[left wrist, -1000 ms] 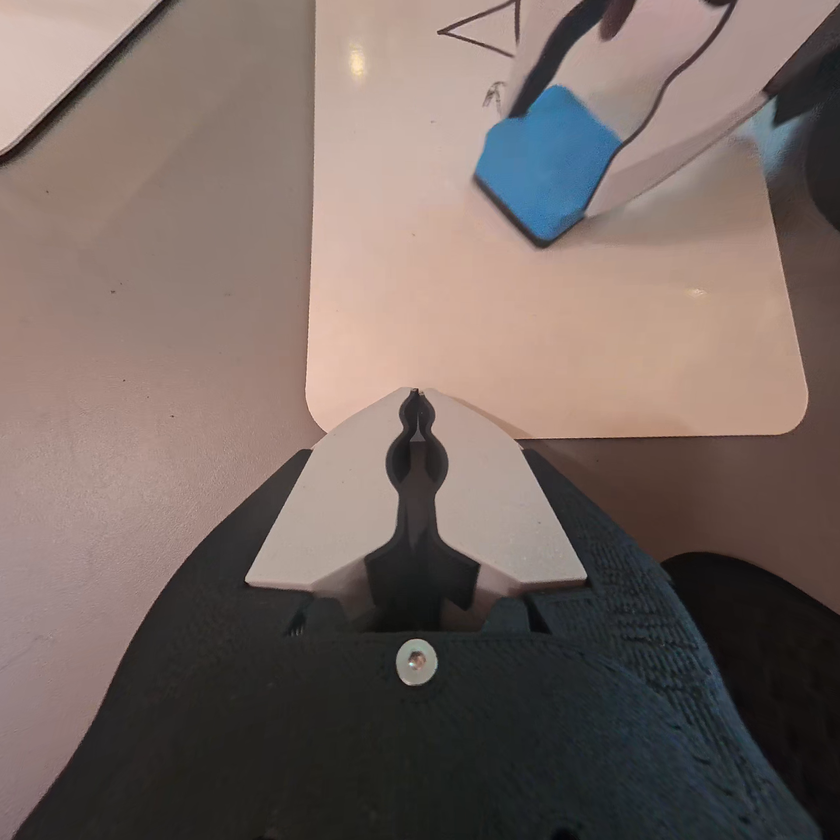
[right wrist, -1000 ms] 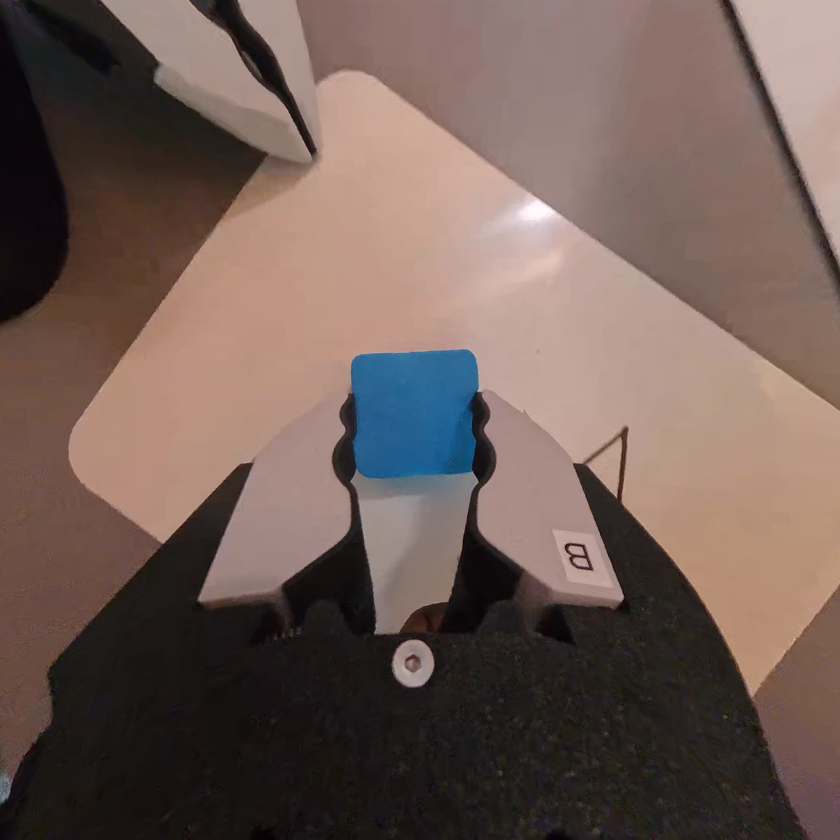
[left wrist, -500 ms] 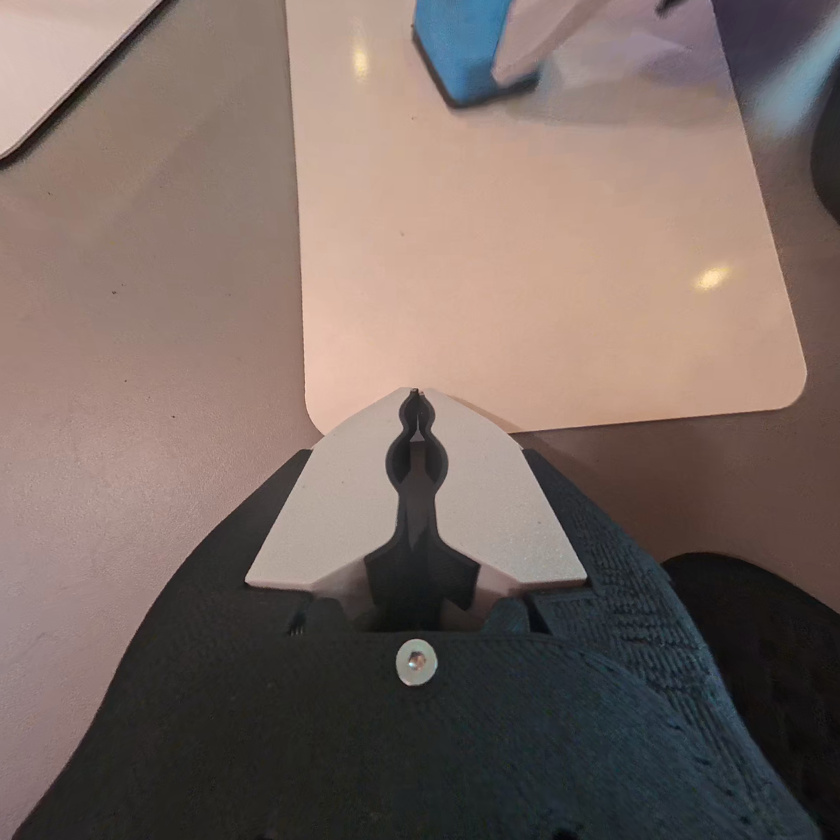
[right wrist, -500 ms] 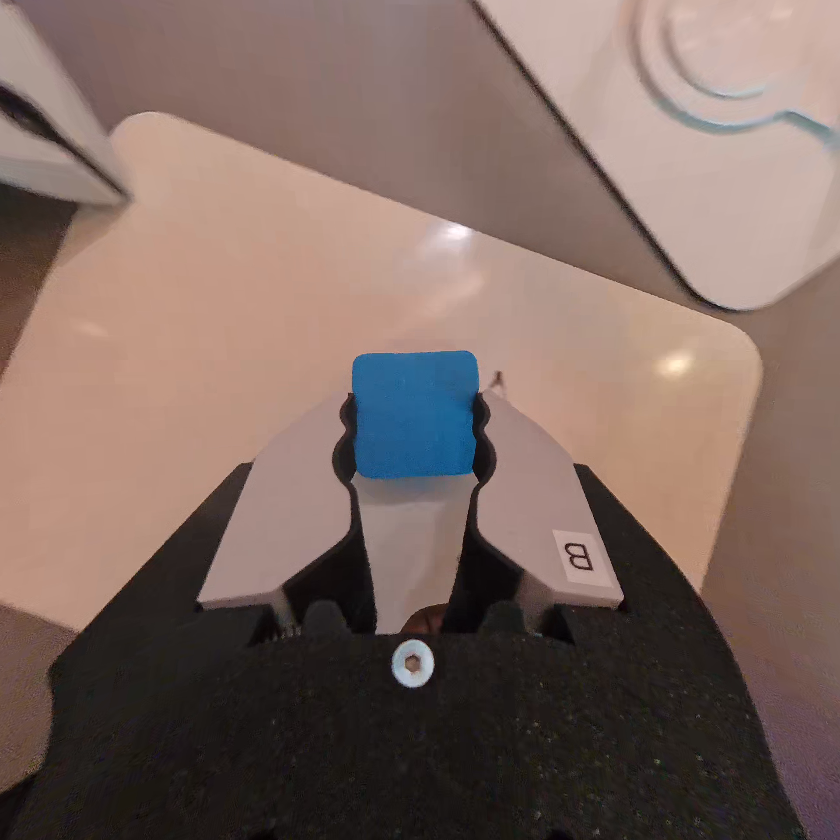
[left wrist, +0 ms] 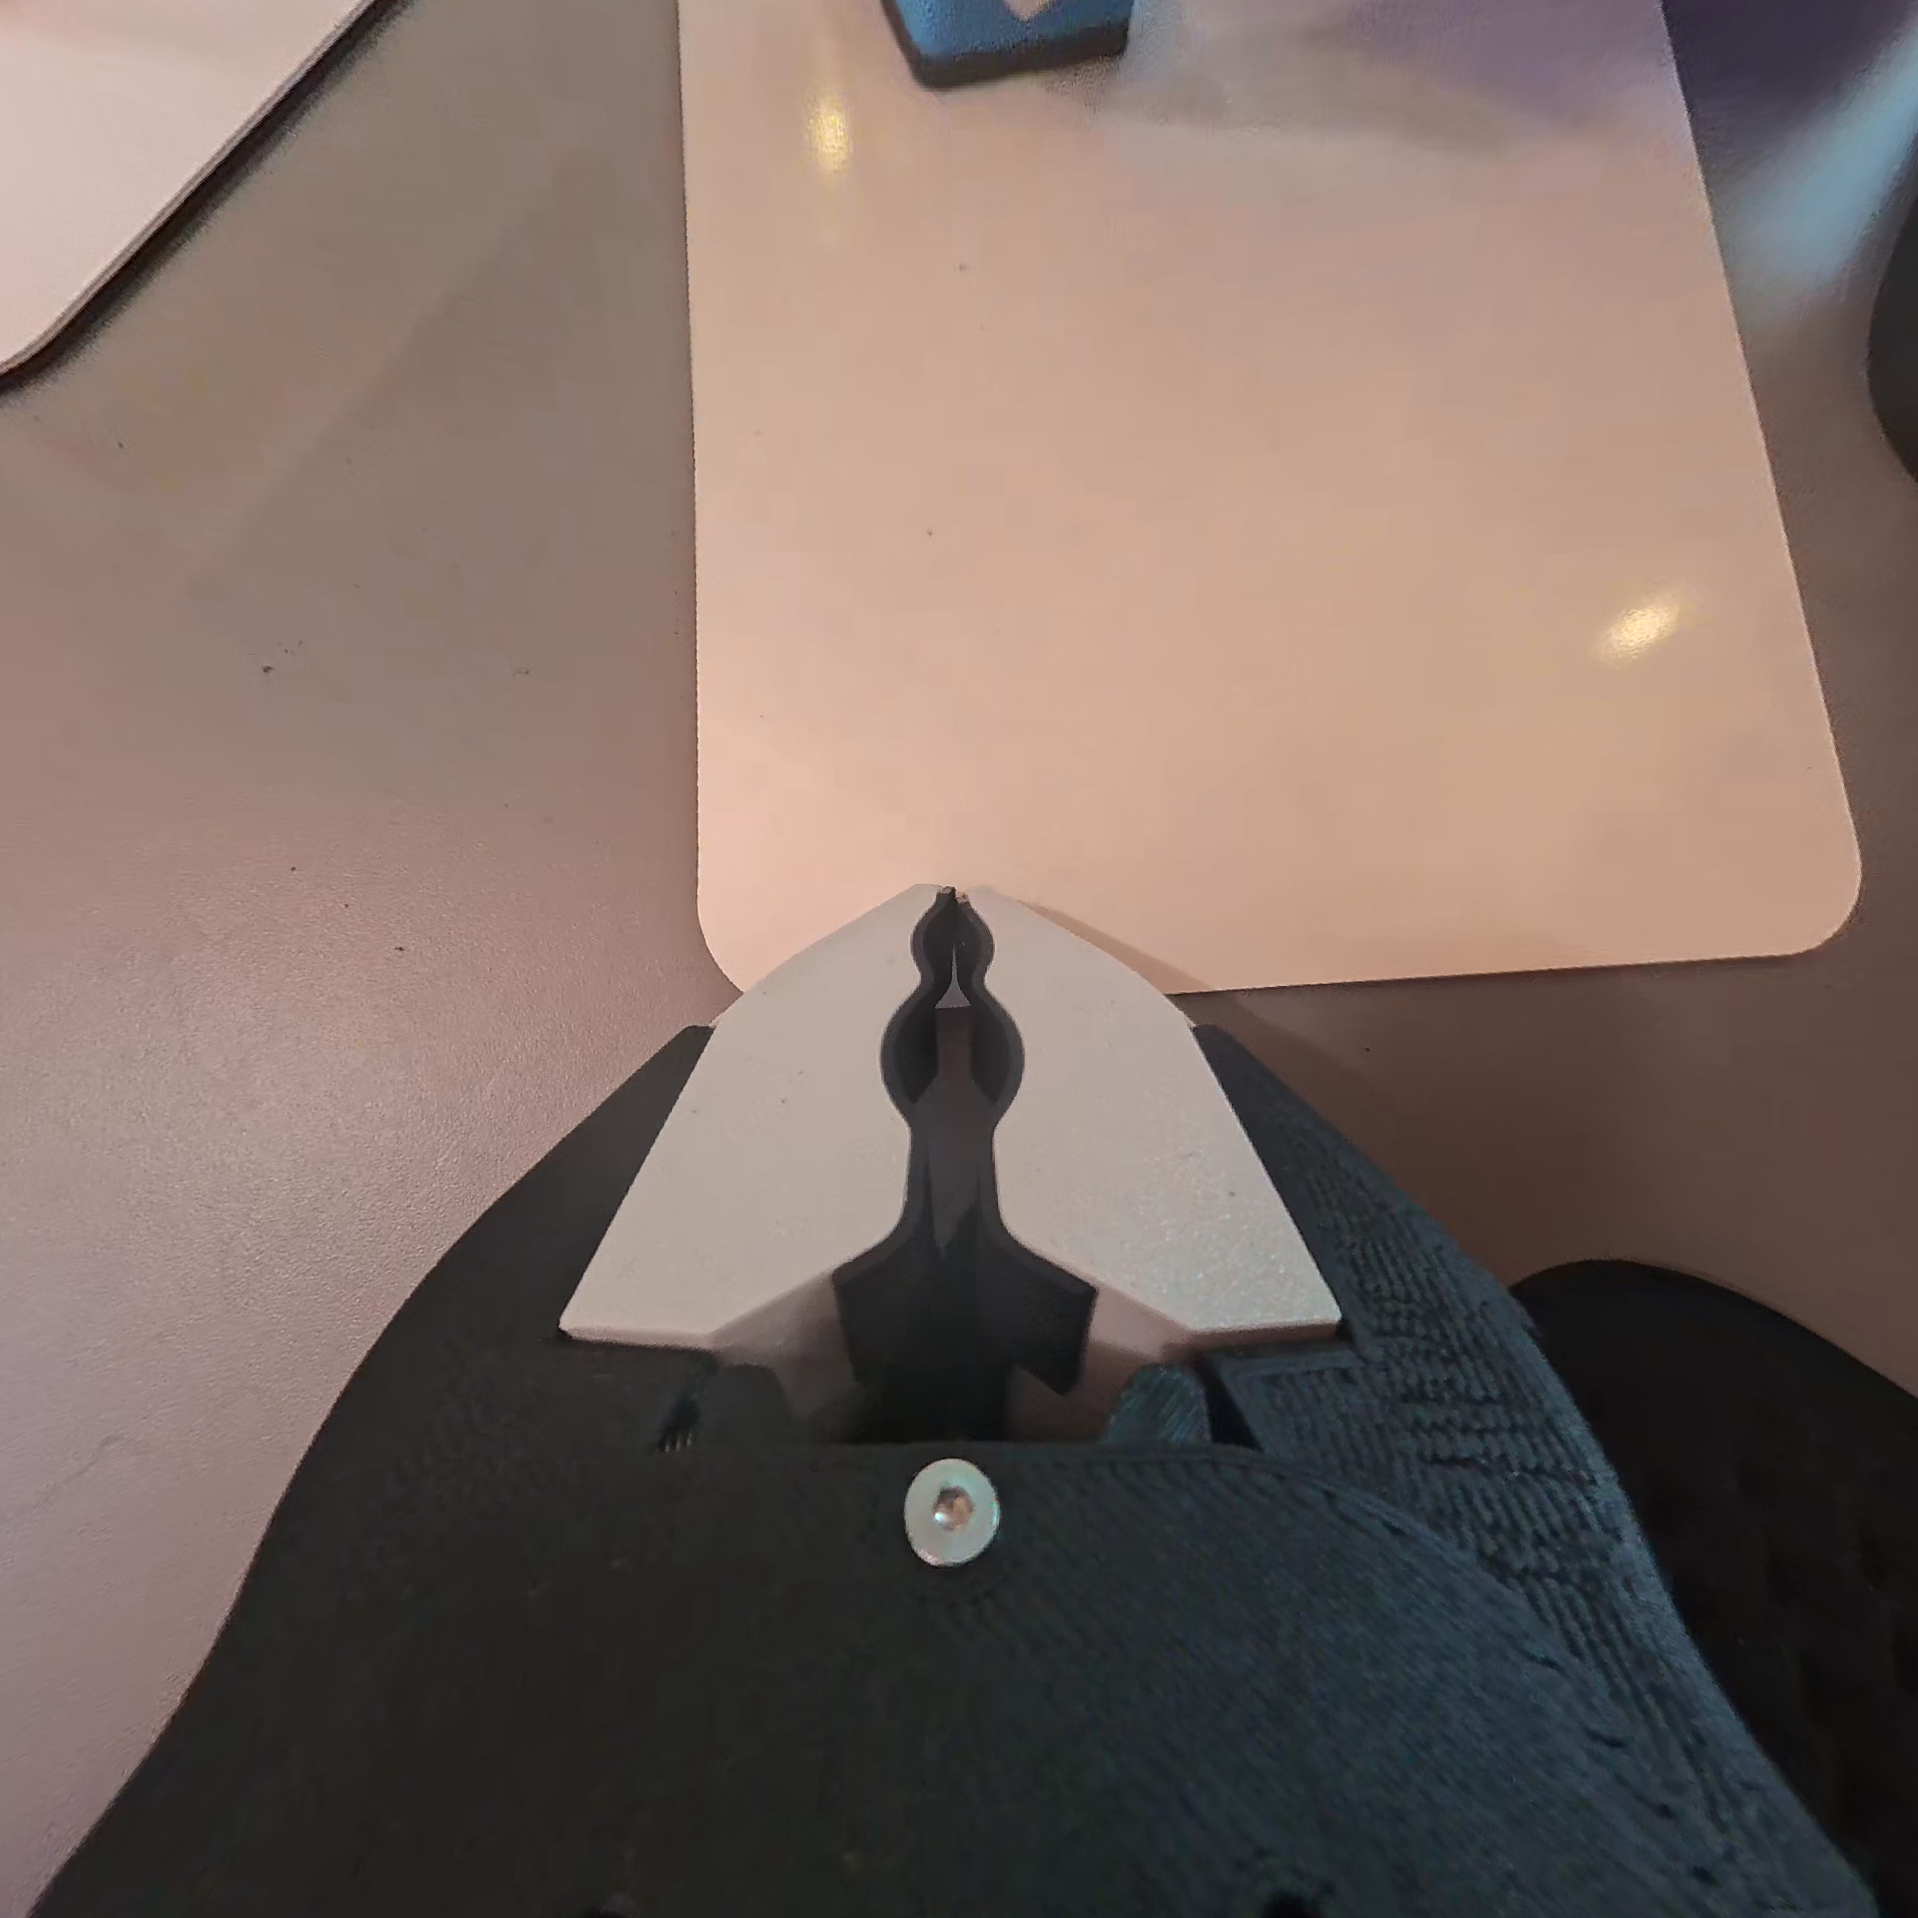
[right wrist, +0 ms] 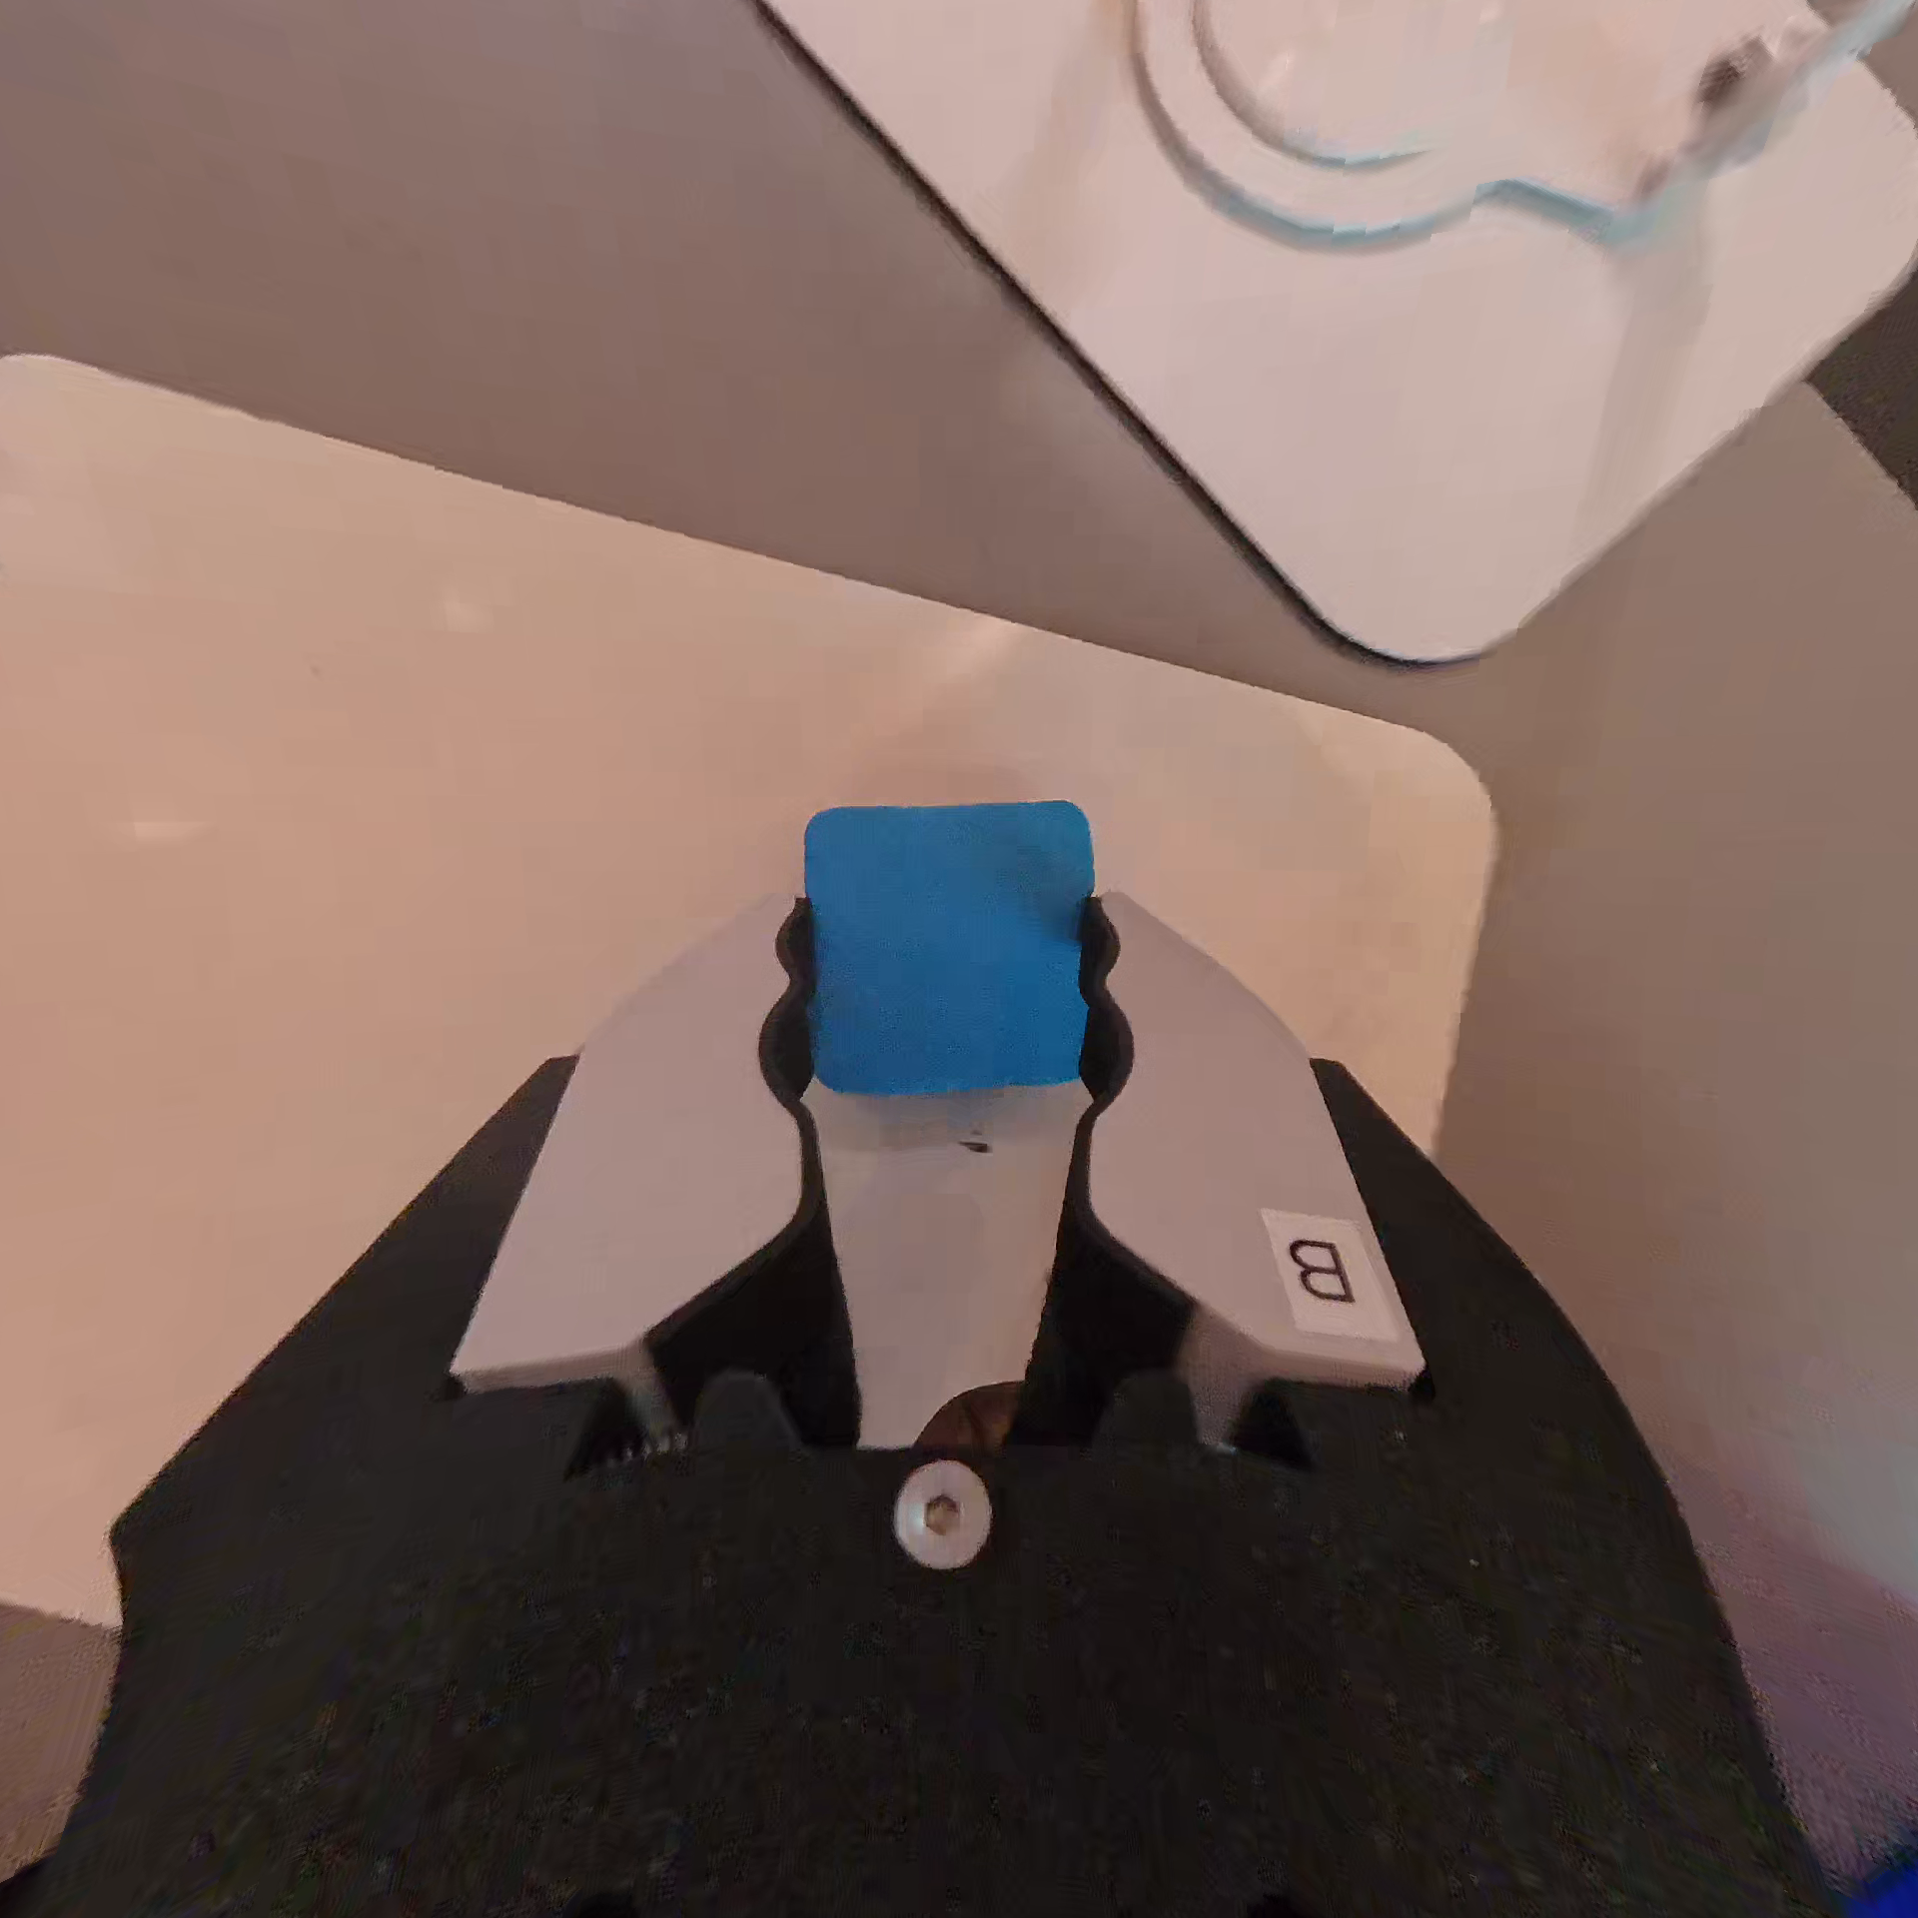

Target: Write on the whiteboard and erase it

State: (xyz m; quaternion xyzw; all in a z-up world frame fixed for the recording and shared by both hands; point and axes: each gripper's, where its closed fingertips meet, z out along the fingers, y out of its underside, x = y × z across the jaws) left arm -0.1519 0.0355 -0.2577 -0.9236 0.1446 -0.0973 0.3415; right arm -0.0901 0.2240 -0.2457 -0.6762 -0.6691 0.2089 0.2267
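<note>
A small white whiteboard lies flat on the brown table, also in the right wrist view. No marks show on its visible surface. My left gripper is shut and empty, its tips over the board's near left corner. My right gripper is shut on a blue eraser with a black base, over the board near its far right corner. The eraser also shows in the left wrist view at the board's far edge.
A white tray with a clear glass item on it lies on the table beyond the whiteboard; its corner shows in the left wrist view. A dark object sits at the right edge.
My right gripper has swept the eraser across the board toward its far end. The drawn triangle and scribble no longer show. My left gripper has stayed at the near corner.
</note>
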